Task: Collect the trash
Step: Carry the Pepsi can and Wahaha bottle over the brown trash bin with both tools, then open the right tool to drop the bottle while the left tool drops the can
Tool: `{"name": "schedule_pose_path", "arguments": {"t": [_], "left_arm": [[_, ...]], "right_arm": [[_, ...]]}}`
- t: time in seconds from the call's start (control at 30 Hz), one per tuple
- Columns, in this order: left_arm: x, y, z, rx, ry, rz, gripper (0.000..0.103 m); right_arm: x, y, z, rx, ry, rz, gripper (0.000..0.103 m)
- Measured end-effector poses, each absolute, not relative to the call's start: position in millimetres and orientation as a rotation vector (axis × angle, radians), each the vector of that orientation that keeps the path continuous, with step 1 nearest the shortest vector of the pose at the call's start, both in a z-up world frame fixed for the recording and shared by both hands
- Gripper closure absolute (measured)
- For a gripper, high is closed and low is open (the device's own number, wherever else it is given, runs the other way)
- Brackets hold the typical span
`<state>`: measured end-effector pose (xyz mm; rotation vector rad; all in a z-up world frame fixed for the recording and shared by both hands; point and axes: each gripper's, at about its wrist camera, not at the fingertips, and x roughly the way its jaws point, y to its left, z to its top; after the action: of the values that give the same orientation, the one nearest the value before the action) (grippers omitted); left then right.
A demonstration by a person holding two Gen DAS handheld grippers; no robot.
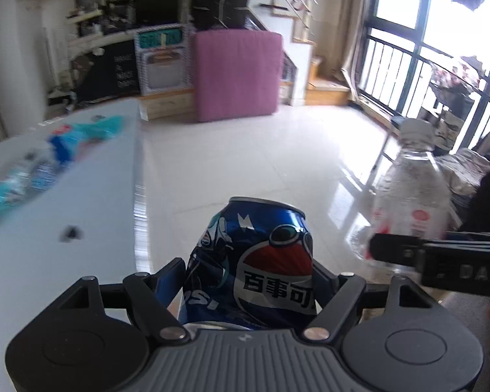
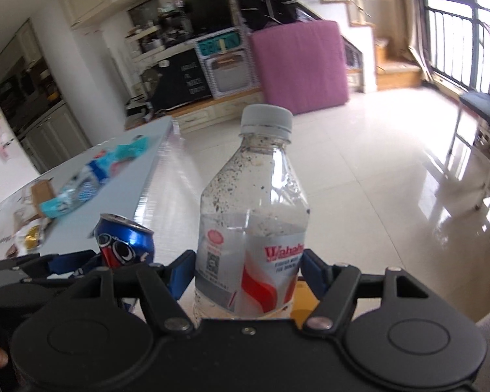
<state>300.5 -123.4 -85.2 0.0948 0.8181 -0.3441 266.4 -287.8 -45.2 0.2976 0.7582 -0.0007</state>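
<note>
The left tool [image 1: 248,281] is pinched on a blue Pepsi can [image 1: 251,261], its two blue-padded fingers [image 1: 166,281] pressed against the can's sides low on the body. The can stands roughly upright between them, leaning a little, its top rim showing and its wall dented near the grip. The tool is spread only as wide as the can.

The right tool [image 2: 246,271] clamps a clear plastic water bottle [image 2: 254,215] at its labelled lower part, one blue pad [image 2: 181,272] on each side. The bottle is upright, its white cap [image 2: 266,119] screwed on, with dark specks on the inside of the clear upper wall and a red and white label. Seen from the left wrist, the bottle [image 1: 411,196] and a black finger of the right tool [image 1: 395,251] sit just to the right of the can; seen from the right wrist, the can [image 2: 125,241] sits just to the left of the bottle, close but apart.

Both tools are held up over a glossy tiled floor [image 1: 261,163]. To the left is a pale desk [image 1: 65,202] carrying blurred blue and teal wrappers [image 1: 65,143] and what looks like a crumpled clear bottle [image 1: 26,176]. Well beyond stands a pink mattress-like pad [image 1: 238,75] on edge.
</note>
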Motion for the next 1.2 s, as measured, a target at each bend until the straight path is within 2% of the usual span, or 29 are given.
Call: {"name": "schedule_pose_path", "arguments": {"t": [0.23, 0.53, 0.83, 1.2], "left_arm": [[337, -166, -157, 0.089, 0.903, -0.309, 0.024], [383, -161, -282, 0.033, 1.107, -0.135, 0.024], [420, -167, -350, 0.004, 1.157, -0.068, 0.024], [441, -175, -418, -0.041, 1.215, -0.048, 0.024]], "right_arm": [[291, -326, -107, 0.268, 0.801, -0.075, 0.032], [347, -360, -212, 0.339, 0.904, -0.130, 0.032], [392, -346, -298, 0.305, 0.966, -0.115, 0.031], [435, -343, -371, 0.277, 1.110, -0.098, 0.032]]}}
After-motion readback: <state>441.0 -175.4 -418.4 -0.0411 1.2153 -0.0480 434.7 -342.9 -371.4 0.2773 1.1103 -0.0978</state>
